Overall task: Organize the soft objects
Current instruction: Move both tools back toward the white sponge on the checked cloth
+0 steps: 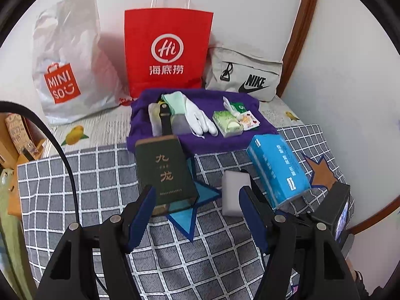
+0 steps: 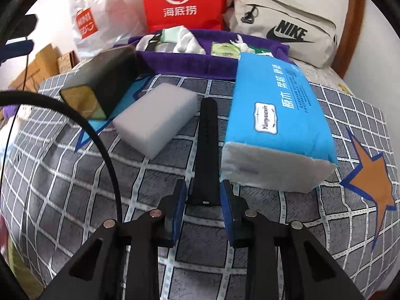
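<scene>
Right gripper (image 2: 203,195) sat low over the checked bedspread (image 2: 75,175), jaws narrowed around the near end of a black strap (image 2: 206,150). The strap lay between the blue pads; whether they were pressing on it could not be told. It ran away from the gripper in the gap between a white sponge block (image 2: 155,120) on the left and a blue tissue pack (image 2: 275,115) on the right, both just beside it, so there was little room sideways. A straight lift looked the cleanest exit.

Left gripper (image 1: 195,200) was wide and empty, its left pad at the near corner of a dark green box (image 1: 165,172), its right pad beside the sponge.

Further off, a purple cloth (image 1: 200,140) served as the gathering place: a white glove (image 1: 197,117), a green tissue packet (image 1: 227,122) and another black strap (image 1: 165,120) lay on it. Probably the strap belonged there too. Behind it stood a red paper bag (image 1: 167,52), a grey plastic bag (image 1: 72,57) to the left and a beige pouch (image 1: 245,75) to the right, closing off the far edge.
</scene>
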The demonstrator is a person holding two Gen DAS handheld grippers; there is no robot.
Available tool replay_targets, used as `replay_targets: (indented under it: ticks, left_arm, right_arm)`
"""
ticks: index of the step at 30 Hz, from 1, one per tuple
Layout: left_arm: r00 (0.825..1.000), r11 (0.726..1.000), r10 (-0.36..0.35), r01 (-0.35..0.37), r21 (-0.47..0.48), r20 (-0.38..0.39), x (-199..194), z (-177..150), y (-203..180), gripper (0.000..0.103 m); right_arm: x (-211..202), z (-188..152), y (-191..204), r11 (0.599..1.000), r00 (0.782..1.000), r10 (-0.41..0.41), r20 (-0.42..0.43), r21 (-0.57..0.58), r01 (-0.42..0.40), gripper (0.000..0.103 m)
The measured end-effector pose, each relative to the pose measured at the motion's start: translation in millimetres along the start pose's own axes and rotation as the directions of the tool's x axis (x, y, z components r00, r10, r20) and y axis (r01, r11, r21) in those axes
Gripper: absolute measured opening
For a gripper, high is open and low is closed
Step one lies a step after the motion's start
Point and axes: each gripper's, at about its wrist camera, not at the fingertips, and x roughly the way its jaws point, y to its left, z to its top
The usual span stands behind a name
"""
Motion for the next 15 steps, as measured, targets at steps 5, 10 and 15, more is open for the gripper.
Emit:
replay_targets:
  ticks: [5,10,15]
  left_arm:
    - [1.0,1.0,-0.005,0.005,0.003,-0.018,5,-9,0,0.067]
    - [0.999,1.0,-0.012,0.012,-0.013,-0.039,12,-19,2,0.067]
    - [0.998,1.0,-0.019,0.018,-0.012,-0.06,18,-19,-1,0.067]
  right_arm:
    - [-10,-12,-5,0.999,0.998,0.033,-0.052,-0.005,-0.034,0.028]
    - [-26,-35,-4,0.996,0.991,0.072,-0.109,-0.041,-0.077,0.029]
    - [-28,-30,-3,0.994,0.991,0.093,-0.097,-0.04,-0.098,0.036]
